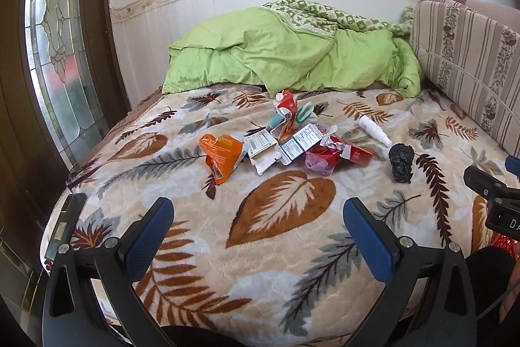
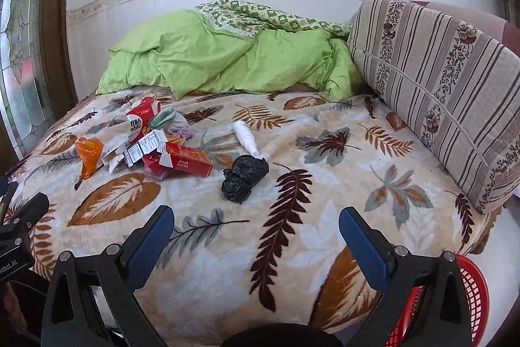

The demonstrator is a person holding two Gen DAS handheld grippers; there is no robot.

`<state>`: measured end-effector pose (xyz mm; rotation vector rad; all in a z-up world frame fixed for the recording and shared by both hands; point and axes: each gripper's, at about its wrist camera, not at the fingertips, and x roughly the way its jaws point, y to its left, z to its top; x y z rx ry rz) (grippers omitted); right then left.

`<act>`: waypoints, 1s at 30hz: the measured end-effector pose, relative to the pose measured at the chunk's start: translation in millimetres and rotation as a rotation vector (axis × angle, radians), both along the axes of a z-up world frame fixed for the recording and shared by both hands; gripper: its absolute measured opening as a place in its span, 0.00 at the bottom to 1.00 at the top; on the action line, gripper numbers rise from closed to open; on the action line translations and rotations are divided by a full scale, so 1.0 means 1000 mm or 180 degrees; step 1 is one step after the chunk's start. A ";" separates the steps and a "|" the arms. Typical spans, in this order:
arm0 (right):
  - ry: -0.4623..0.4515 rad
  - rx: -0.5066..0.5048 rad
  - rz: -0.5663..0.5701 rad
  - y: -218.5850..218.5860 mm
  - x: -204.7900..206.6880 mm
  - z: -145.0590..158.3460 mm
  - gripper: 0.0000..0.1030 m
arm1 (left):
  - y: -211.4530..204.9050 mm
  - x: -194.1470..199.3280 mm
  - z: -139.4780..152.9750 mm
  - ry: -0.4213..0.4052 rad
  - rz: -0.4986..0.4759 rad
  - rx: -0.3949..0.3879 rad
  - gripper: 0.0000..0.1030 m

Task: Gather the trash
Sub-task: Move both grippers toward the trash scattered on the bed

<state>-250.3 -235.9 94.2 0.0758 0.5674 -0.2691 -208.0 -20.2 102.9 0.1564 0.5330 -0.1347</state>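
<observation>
left gripper: jaws spread wide, nothing between the blue pads, just hanging over the near end of the bed

right gripper: same deal, wide apart and holding nothing, not touching the blanket as far as I can see

trash pile: sits mid-bed, well ahead of the left gripper and off to the far left of the right one

orange wrapper: crinkly plastic, left edge of the pile

torn white cartons: ripped cardboard with printed labels, right beside the wrapper

red cigarette box: flattened-ish cardboard, on the pile's right side

black bag: scrunched plastic wad, apart from the pile, nearest thing ahead of the right gripper

white bottle: small spray type, lying on its side just behind the black bag

blanket: fuzzy fleece, big leaf print in brown, grey and cream

green duvet: rumpled at the far end by the wall

striped cushion: floral stripes, propped along the right side

red basket: plastic mesh, at the bed's near right corner beside the right gripper
</observation>
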 end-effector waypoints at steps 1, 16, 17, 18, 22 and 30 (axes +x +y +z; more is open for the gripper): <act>0.0007 -0.0004 -0.0003 0.000 0.000 0.000 0.99 | 0.001 0.000 0.000 0.0004 -0.0008 -0.0002 1.00; 0.0054 -0.0001 -0.0019 -0.003 0.002 -0.002 0.99 | 0.001 0.001 -0.002 0.0037 -0.0007 0.0006 1.00; 0.0058 -0.0005 -0.0021 -0.004 0.003 -0.003 0.99 | 0.002 0.001 -0.002 0.0046 -0.0010 0.0008 1.00; 0.0059 -0.0009 -0.0025 -0.003 0.002 -0.002 0.99 | 0.000 0.001 -0.003 0.0049 -0.0004 0.0008 1.00; 0.0067 -0.0008 -0.0033 -0.004 0.003 -0.002 0.99 | 0.000 0.001 -0.003 0.0047 -0.0007 0.0010 1.00; 0.0088 -0.0011 -0.0037 -0.005 0.003 -0.003 0.99 | -0.002 0.002 -0.007 0.0084 0.0012 -0.0006 1.00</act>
